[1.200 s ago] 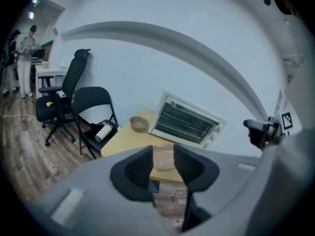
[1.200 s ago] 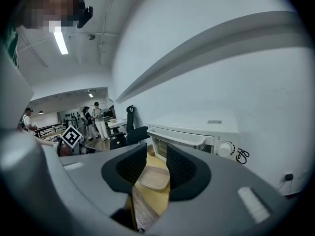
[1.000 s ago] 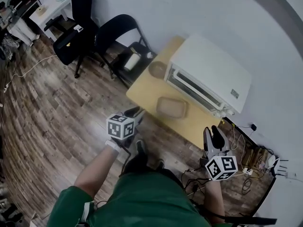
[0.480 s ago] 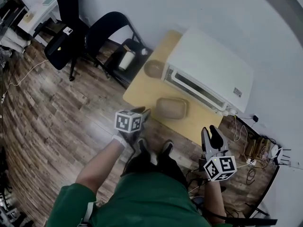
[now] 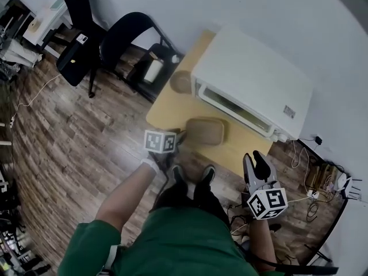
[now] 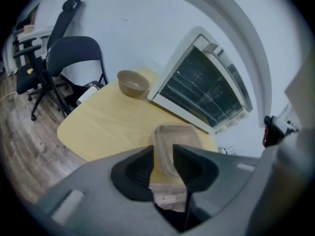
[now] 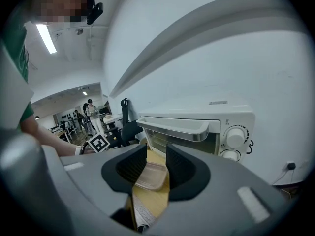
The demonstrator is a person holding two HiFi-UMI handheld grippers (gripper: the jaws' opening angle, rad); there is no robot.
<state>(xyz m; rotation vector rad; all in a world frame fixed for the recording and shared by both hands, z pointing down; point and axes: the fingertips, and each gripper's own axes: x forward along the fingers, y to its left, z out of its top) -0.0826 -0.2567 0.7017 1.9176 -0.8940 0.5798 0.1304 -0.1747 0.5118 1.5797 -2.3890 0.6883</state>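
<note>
A small yellow wooden table (image 5: pixel 167 111) carries a white toaster oven (image 5: pixel 253 85) with its door closed, a brown bowl (image 5: pixel 183 81) and a shallow beige container (image 5: pixel 204 130). My left gripper (image 5: pixel 177 135) hovers at the table's near edge, just short of the container, open and holding nothing. In the left gripper view the container (image 6: pixel 174 140) shows through the gap of that gripper (image 6: pixel 162 163). My right gripper (image 5: pixel 255 158) hangs off the table's right corner, open and empty. In its own view the right gripper (image 7: pixel 156 167) points at the container (image 7: pixel 150 176) and the oven (image 7: pixel 197 129).
A black folding chair (image 5: pixel 123 33) and an office chair (image 5: pixel 77 36) stand left of the table. Cables and a power strip (image 5: pixel 322 180) lie on the wood floor at the right. The white wall runs behind the oven. People stand far off (image 7: pixel 91 114).
I have come closer to the table. The left gripper has moved forward to the container's near side, and the oven looms larger in both gripper views.
</note>
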